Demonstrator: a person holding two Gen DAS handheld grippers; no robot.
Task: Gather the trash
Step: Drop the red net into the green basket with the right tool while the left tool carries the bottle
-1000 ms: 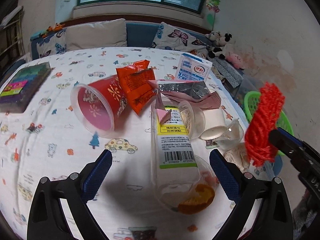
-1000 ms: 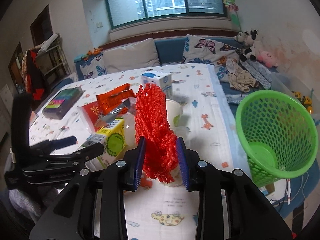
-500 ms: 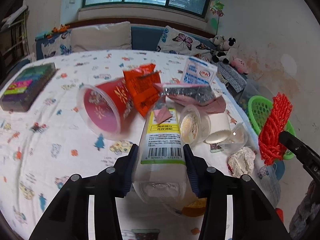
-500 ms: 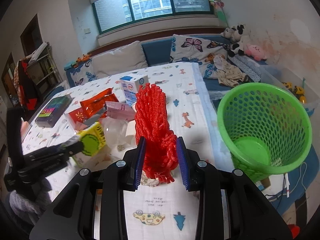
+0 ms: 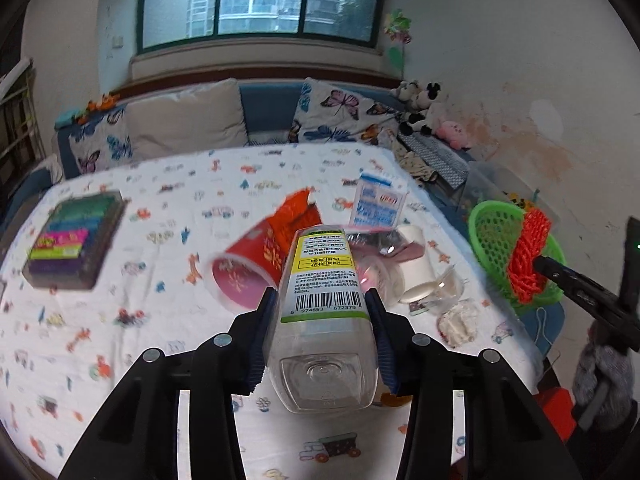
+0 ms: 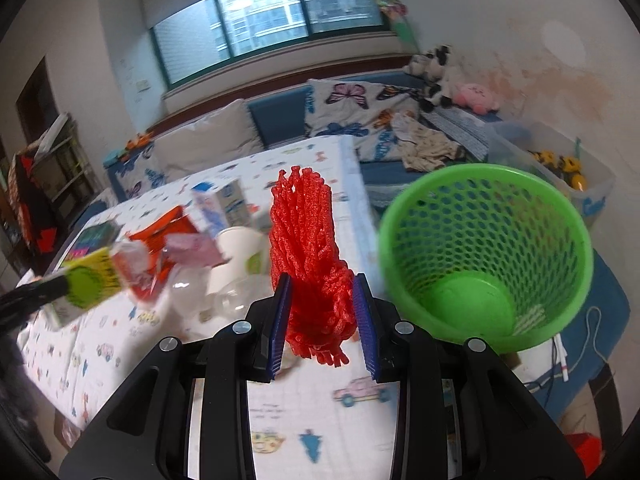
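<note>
My left gripper [image 5: 320,312] is shut on a clear plastic bottle [image 5: 324,312] with a yellow-green label and holds it above the table; the bottle also shows in the right wrist view [image 6: 86,280]. My right gripper [image 6: 322,304] is shut on a red foam net [image 6: 308,248], held near the table's right edge, left of the green mesh basket [image 6: 500,208]. In the left wrist view the net [image 5: 528,256] hangs in front of the basket [image 5: 492,228].
On the patterned tablecloth [image 5: 160,208] lie a red cup [image 5: 248,268], an orange wrapper [image 5: 296,212], a blue-white carton [image 5: 378,204], a white paper cup [image 5: 416,272], crumpled tissue [image 5: 458,320] and a dark box [image 5: 76,248]. A sofa with cushions stands behind.
My left gripper closed on the bottle and lifted it off the table. My right gripper carried the red net to the right, closer to the green basket.
</note>
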